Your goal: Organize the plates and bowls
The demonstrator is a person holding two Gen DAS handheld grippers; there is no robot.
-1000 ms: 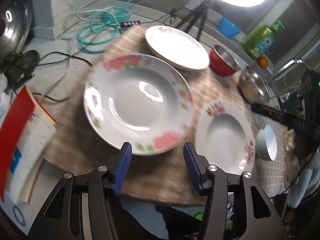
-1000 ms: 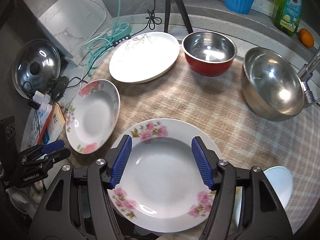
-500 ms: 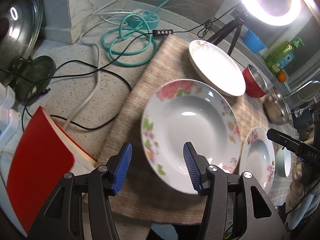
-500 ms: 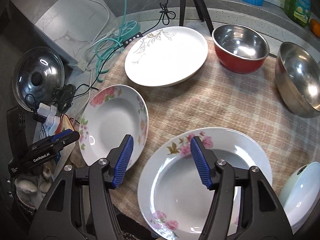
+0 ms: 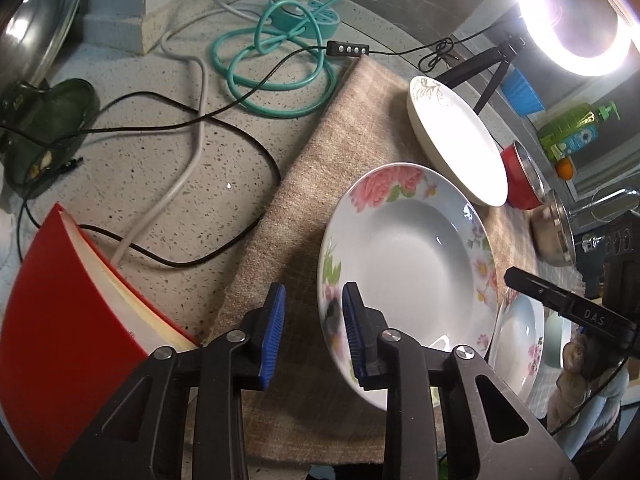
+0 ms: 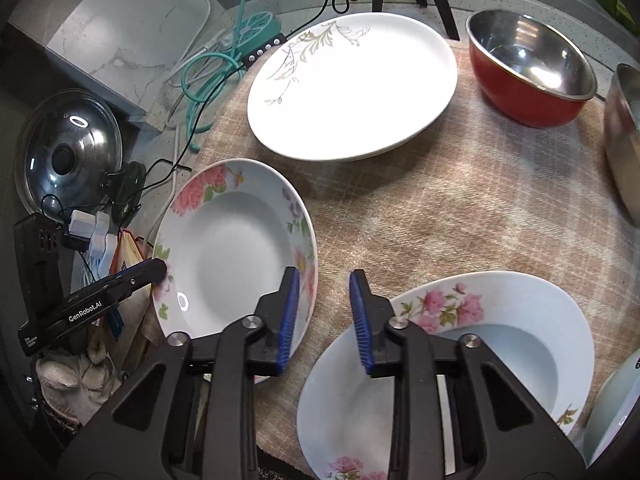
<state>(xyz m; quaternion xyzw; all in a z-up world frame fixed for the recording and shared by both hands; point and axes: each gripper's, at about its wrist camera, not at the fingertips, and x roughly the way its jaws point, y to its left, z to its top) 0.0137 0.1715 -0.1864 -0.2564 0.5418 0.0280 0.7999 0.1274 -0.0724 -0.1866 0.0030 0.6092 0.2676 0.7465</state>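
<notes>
A floral soup plate (image 5: 408, 256) lies on the beige cloth; it also shows in the right wrist view (image 6: 236, 248). My left gripper (image 5: 314, 334) is open, its right finger over the plate's near-left rim, its left finger over the cloth. A second floral plate (image 6: 472, 364) lies at the front right, seen small in the left wrist view (image 5: 518, 344). My right gripper (image 6: 324, 316) is open above the cloth between the two floral plates. A large white plate (image 6: 352, 84) with a leaf pattern lies further back.
A red bowl (image 6: 528, 68) and a steel bowl (image 6: 624, 136) stand at the back right, a pale bowl (image 6: 612, 412) at the front right edge. Cables (image 5: 276, 64), a red book (image 5: 60, 344) and a pot lid (image 6: 68, 152) lie left of the cloth.
Both grippers have moved left. The left gripper now stands at the first floral plate's left rim and its jaws have narrowed. The right gripper left the second plate; its jaws narrowed too.
</notes>
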